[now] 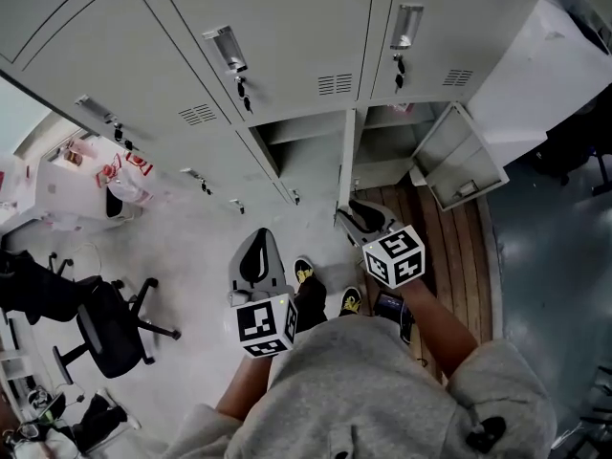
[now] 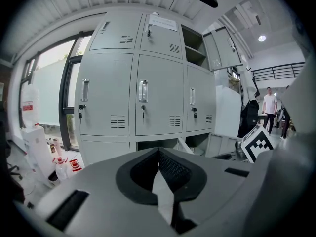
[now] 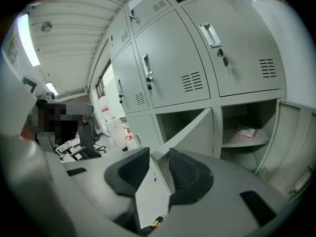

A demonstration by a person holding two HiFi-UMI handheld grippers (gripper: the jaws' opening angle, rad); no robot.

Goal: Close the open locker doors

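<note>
Right gripper (image 3: 157,166): my fingers (image 3: 190,174) are straddling the open locker door (image 3: 195,125) edge, released. Left gripper (image 2: 158,157): clenched, empty. Only the head view is showing the second door (image 1: 459,156) swung wide; only the right gripper view, a shelved packet (image 3: 245,132).

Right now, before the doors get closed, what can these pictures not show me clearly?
1. Packet on the lower right shelf, right gripper view: print too small to read.
2. Rightmost open door, right gripper view: cut off by the picture's edge.
3. Upper open locker, left gripper view: inside too dark to tell its contents.
4. Paper note on a top door, left gripper view: writing too small.
</note>
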